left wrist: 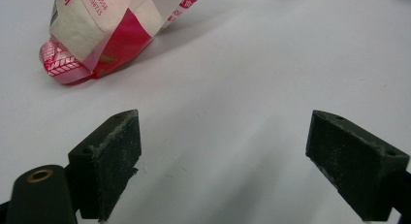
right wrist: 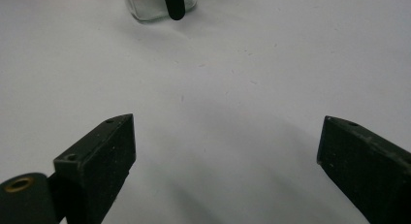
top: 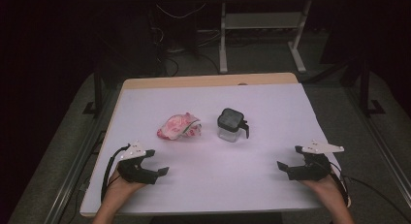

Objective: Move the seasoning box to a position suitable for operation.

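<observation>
A crumpled red and white packet [top: 179,126] lies left of the table's middle; in the left gripper view the packet [left wrist: 104,32] sits at the upper left, well ahead of the jaws. To its right stands a clear square jar [top: 230,125] with a black lid and a black handle; the right gripper view catches the jar's base [right wrist: 155,6] at the top. My left gripper [top: 158,162] rests near the front left, open, with bare table between its jaws. My right gripper [top: 289,158] rests near the front right, open and holding nothing.
The white table top [top: 213,180] has a wooden strip along its far edge. Beyond it stand a metal desk frame [top: 261,30] and cables on the floor. A metal rail [top: 72,175] runs along the table's left side.
</observation>
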Demonstrator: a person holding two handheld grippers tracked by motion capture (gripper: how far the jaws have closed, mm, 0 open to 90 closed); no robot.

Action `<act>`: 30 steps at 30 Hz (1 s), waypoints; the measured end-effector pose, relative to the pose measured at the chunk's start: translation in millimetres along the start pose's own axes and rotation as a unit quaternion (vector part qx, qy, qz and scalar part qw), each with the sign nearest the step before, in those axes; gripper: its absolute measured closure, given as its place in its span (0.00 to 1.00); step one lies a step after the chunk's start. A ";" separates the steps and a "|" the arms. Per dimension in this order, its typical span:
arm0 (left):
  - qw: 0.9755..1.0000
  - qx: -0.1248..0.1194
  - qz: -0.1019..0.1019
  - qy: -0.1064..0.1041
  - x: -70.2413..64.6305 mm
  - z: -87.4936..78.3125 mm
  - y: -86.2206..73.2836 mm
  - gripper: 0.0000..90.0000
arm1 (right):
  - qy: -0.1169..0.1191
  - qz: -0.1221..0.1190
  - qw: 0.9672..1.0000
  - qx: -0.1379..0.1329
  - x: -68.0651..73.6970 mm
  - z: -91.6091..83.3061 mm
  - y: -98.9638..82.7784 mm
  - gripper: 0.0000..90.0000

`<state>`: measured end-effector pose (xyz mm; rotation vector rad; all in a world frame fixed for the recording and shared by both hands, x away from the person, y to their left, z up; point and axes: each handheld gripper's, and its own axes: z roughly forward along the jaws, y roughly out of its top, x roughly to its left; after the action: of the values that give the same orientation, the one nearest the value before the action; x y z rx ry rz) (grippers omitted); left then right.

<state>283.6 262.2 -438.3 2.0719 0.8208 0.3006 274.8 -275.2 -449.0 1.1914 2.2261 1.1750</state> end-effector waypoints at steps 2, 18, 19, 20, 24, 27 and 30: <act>1.000 0.002 -0.001 0.000 -0.1 0.9 0.5 0.13 | 0.002 0.002 1.000 -0.003 -0.7 -0.5 -0.7 0.07; 1.000 0.012 0.016 0.004 -9.6 3.0 2.6 0.14 | 0.024 -0.006 1.000 -0.004 5.6 -5.4 20.0 0.07; 1.000 0.015 0.021 0.006 -9.5 2.5 2.1 0.13 | 0.029 -0.010 1.000 0.001 5.9 -4.3 25.1 0.07; 1.000 0.015 0.021 0.006 -9.5 2.5 2.1 0.14 | 0.029 -0.010 1.000 0.001 5.9 -4.3 25.1 0.07; 1.000 0.012 0.014 0.008 -7.0 -0.8 0.1 0.14 | 0.037 -0.020 0.999 0.012 4.9 2.7 35.0 0.07; 1.000 0.009 0.017 0.009 -5.8 -2.5 -0.7 0.14 | 0.040 -0.022 0.999 0.014 4.4 5.8 39.2 0.07; 1.000 0.010 0.010 0.009 -5.5 -3.0 -1.4 0.14 | 0.041 -0.027 0.999 0.019 4.2 8.9 45.3 0.07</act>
<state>277.3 261.1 -437.1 2.1003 0.8181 0.3236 301.3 -253.7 -417.6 1.1096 2.3350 1.1863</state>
